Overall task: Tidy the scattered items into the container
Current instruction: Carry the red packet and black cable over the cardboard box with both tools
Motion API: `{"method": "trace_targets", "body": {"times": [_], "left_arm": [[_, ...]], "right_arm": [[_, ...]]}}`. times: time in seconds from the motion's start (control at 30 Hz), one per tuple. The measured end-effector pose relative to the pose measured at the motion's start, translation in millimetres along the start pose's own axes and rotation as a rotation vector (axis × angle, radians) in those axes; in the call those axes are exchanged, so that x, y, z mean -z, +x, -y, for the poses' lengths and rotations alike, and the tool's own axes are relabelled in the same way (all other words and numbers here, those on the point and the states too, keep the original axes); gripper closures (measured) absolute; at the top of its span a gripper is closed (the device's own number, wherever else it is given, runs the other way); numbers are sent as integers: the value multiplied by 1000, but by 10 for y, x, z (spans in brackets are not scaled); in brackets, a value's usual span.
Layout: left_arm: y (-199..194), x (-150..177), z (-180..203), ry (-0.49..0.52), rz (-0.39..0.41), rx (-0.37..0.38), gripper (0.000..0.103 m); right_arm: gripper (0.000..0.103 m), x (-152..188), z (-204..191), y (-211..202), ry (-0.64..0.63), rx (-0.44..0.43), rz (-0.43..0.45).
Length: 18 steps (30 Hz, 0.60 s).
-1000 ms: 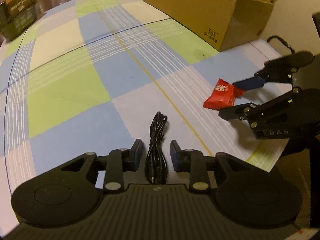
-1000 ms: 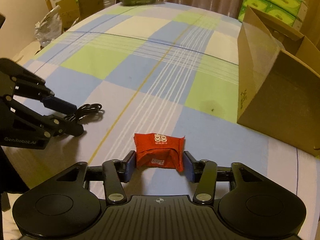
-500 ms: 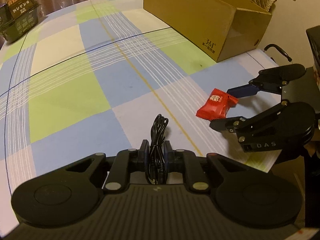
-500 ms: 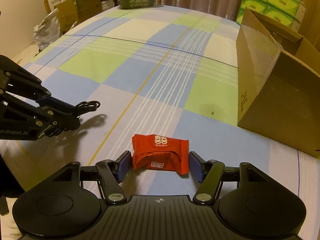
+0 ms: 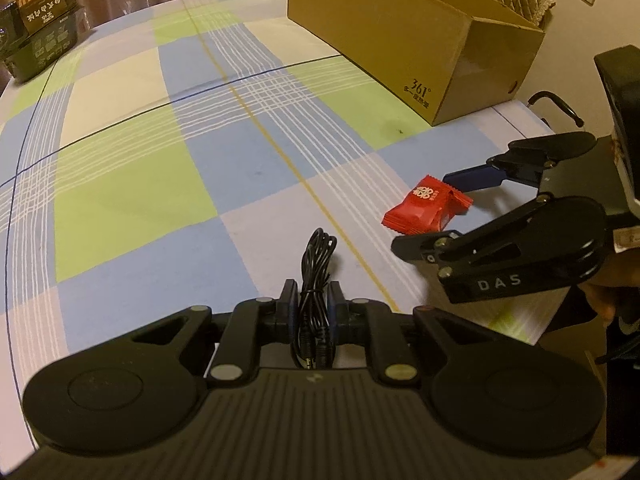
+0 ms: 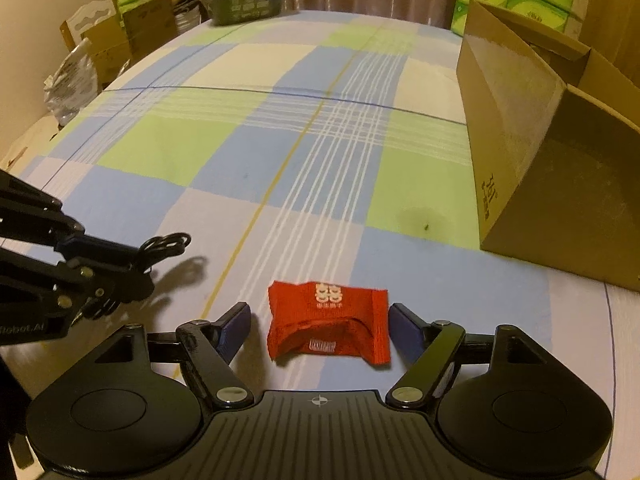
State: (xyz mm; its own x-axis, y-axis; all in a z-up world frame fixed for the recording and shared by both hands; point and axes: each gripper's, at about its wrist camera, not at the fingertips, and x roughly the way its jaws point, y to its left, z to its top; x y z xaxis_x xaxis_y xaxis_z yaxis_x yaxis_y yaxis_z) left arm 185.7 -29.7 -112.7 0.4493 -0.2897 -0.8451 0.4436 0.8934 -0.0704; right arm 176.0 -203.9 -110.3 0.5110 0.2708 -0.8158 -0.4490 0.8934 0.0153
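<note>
Between right hand-held gripper (image 6: 320,322) pads, red packet (image 6: 329,320)

Hand-held tongs, two units: matte black bodies with blue finger pads.

Each unit carries a ribbed black housing with a small crosshair mark at its centre, flanked by two round black discs and pivoting link arms fixed with silver round-head screws. The left tongs (image 5: 313,300) bear white lettering ending "Robot.AI" on the side, legible from the right wrist view. The right tongs (image 6: 319,322) bear "DAS" in white on the side plate. A dark sleeve (image 5: 624,320) shows behind the right unit.
</note>
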Motion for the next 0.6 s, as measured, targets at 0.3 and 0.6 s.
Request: {"method": "trace_targets", "body": {"times": [0.3, 0.6], "left_arm": [[-53, -9, -15, -9, 10, -8, 92], [-170, -32, 42, -15, 34, -9, 92]], "right_arm": [[60, -44, -44, -88, -29, 11, 27], [60, -61, -22, -364, -17, 25, 74]]}}
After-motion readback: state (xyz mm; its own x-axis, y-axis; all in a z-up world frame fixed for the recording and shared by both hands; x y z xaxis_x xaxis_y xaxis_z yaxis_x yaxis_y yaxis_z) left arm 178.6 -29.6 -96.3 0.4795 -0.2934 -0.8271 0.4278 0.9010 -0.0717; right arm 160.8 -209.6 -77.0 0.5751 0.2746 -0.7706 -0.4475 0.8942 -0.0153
